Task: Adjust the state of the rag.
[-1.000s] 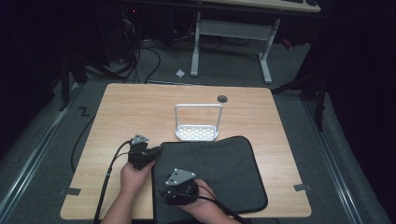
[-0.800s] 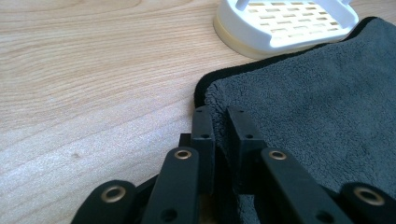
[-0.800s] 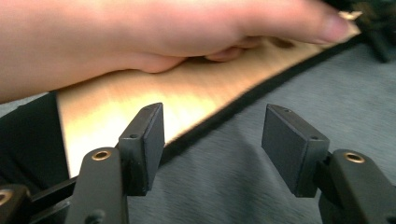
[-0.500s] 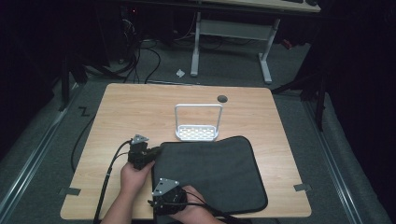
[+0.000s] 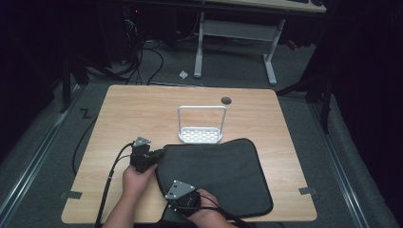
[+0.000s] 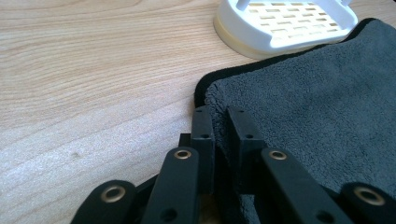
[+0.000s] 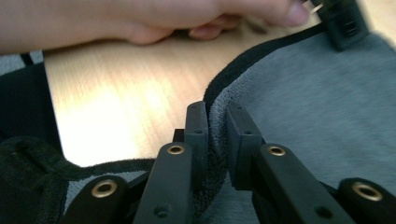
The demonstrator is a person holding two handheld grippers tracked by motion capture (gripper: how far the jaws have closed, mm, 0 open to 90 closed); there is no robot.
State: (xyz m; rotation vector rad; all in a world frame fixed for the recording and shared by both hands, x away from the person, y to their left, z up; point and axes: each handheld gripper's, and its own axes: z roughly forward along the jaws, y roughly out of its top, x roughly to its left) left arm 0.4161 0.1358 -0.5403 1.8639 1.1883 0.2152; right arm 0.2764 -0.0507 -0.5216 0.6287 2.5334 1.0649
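Both grippers, left (image 5: 154, 156) and right (image 5: 172, 203), clamped on the grey cloth's (image 5: 223, 171) left edge; cloth spreading rightward, far side just beside the white rack (image 5: 201, 135).

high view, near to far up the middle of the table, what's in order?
Right hand-held gripper with its grey three-cornered plate → dark grey fleece mat → white slotted plastic rack with a hoop handle → small dark round hole in the wooden tabletop.
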